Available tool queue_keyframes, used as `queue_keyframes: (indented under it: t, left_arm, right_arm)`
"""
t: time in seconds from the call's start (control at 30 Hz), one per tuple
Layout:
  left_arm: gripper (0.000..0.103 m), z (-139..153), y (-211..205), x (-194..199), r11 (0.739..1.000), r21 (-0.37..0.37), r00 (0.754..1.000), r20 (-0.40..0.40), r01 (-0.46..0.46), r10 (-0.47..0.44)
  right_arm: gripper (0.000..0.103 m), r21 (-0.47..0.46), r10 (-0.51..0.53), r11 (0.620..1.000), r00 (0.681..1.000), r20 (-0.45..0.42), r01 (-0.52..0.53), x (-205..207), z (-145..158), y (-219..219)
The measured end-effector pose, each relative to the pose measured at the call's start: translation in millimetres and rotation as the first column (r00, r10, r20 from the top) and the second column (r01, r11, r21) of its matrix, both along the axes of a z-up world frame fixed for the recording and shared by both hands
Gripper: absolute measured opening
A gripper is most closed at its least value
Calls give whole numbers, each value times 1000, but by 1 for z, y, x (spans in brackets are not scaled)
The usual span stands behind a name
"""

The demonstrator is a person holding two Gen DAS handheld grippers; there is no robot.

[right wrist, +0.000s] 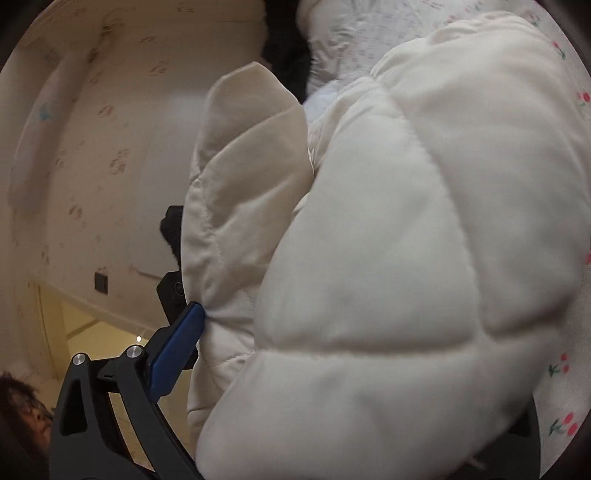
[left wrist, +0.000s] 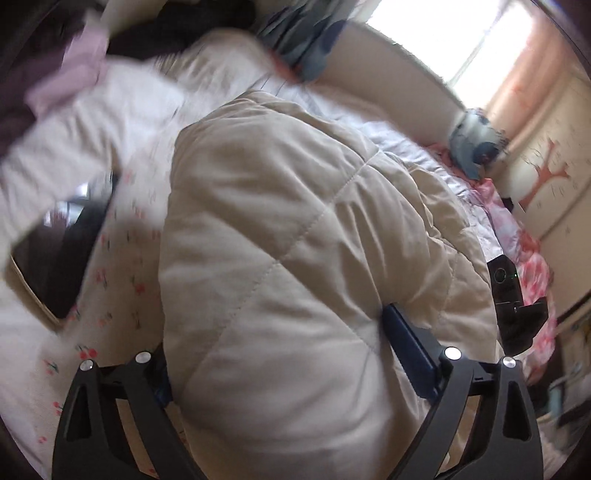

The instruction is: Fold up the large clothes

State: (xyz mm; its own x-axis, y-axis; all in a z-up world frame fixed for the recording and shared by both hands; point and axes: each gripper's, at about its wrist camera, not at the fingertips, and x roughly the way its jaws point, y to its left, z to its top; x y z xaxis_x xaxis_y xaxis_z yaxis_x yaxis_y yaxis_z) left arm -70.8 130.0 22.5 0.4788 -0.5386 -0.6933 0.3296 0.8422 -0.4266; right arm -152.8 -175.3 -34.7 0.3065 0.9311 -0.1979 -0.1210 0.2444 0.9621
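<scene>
A home bedroom: a bed (left wrist: pixel 122 266) spread with a white cherry-print sheet, a padded cream headboard (left wrist: pixel 388 70), a pink floral quilt (left wrist: pixel 524 251), a bright window (left wrist: pixel 461 33) with peach curtains (left wrist: pixel 524 62), and floral wallpaper (right wrist: pixel 110 155) on the wall.

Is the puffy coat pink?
No, the puffy coat is cream white, with stitched quilt lines, and the left gripper is closed on a thick fold of it.

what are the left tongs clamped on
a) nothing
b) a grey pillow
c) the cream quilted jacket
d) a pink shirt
c, the cream quilted jacket bulges between the blue pads of the left tongs, pinched from both sides.
</scene>
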Motion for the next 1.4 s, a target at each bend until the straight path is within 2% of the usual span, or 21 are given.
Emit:
queue_keyframes:
  t: [0.07,0.13,0.17,0.2,0.3,0.4,0.5,0.67,0.77,0.83,0.93,1.0,1.07,1.17,1.27,1.33,1.37,1.4]
  left_arm:
    - [90,3,-2,-3,1000,4,1000,9,5,-5]
    - [90,-14,-6,6,1000,22,997,-80,3,-2]
    - [90,-27,-5,11,1000,27,991,-131,-3,6]
    - [90,-33,1,15,1000,15,989,-146,-16,18]
    - [90,-18,7,9,1000,-24,991,-132,-19,16]
    - [90,12,17,-12,999,-43,998,-55,-20,17]
    - [90,54,35,-36,998,-63,998,52,-24,27]
    - [90,139,62,-62,998,-32,975,215,-52,57]
    - [90,175,87,-72,997,-31,957,278,-74,80]
    - [90,200,107,-76,995,-36,945,312,-93,100]
    - [90,216,125,-77,994,-44,942,319,-95,105]
    - [90,207,123,-78,996,-59,950,301,-72,86]
    - [90,183,110,-72,996,-77,961,269,-43,62]
    - [90,117,68,-52,995,-94,986,165,-15,31]
    - [90,28,14,-18,998,-57,999,-11,-31,31]
    - [90,-29,-14,-1,997,62,989,-135,-56,64]
    - [91,-43,-20,0,991,108,985,-142,-83,98]
    - [93,-41,-19,-6,989,92,987,-99,-116,125]
  right_arm:
    - [97,-9,-10,1000,1000,4,10,-7,2,2]
    - [97,-54,-29,998,997,-77,25,-20,-6,0]
    - [97,-66,-42,997,992,-119,35,-27,-7,-17]
    - [97,-54,-55,997,989,-138,48,-34,-5,-23]
    - [97,-77,-57,996,995,-78,51,-52,29,-23]
    - [97,-95,-36,995,999,-13,35,-68,66,-11]
    - [97,-66,-29,997,996,87,34,-83,110,2]
    - [97,-12,-8,1000,975,224,11,-80,183,37]
    - [97,12,11,1000,957,290,-15,-67,225,58]
    - [97,-8,39,999,937,348,-39,-61,255,77]
    - [97,-36,58,998,920,388,-47,-70,283,91]
    - [97,-81,65,996,914,401,-36,-82,286,100]
    - [97,-152,71,988,917,392,-12,-93,274,89]
    - [97,-240,32,970,953,302,43,-93,230,54]
    - [97,-323,-56,941,989,140,99,-71,159,4]
    - [97,-426,-132,897,991,-1,119,-58,106,-28]
    - [97,-473,-155,875,986,-69,104,-55,88,-39]
    - [97,-471,-159,877,983,-97,95,-58,78,-49]
